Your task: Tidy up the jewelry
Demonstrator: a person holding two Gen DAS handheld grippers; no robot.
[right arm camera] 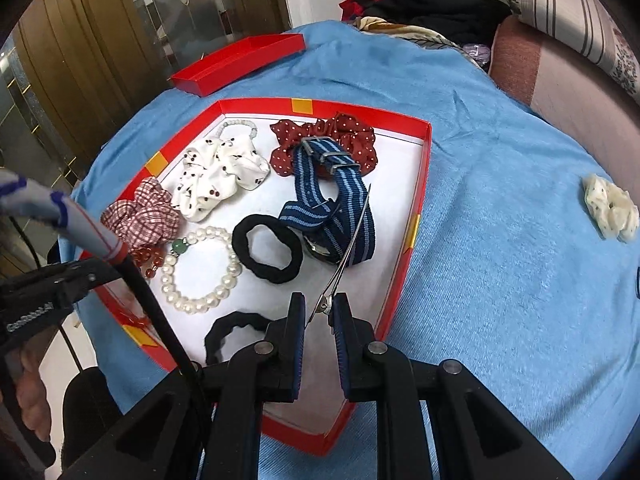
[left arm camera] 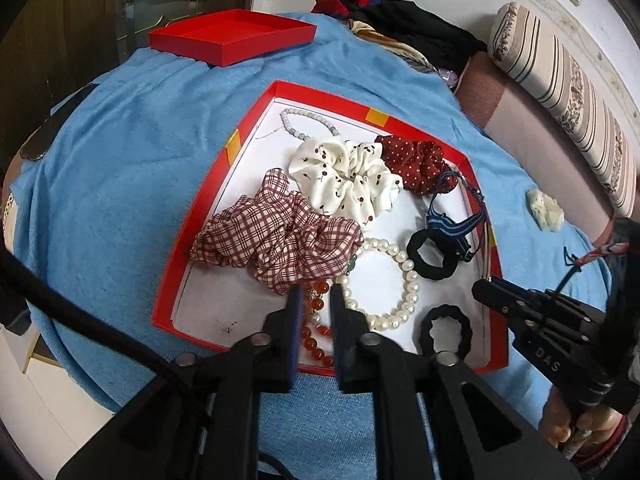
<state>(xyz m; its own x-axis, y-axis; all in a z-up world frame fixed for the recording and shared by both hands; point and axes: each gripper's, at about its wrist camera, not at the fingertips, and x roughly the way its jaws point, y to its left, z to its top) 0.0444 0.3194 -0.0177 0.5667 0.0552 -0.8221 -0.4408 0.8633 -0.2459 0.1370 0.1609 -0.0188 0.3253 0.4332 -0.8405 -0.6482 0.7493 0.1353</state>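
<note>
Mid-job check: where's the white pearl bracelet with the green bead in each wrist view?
Left wrist: pearl bracelet lies centre, just beyond the left gripper.
Right wrist: pearl bracelet lies lower left, inside the red box.
Shared landmark: black hair tie right of it.

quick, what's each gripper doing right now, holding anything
left gripper: open a little above the red bead bracelet, holding nothing.
right gripper: shut on the end of a thin metal hair clip.

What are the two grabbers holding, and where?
The right gripper pinches a thin metal hair clip by its near end. The left gripper holds nothing; red beads lie under its jaws.
</note>
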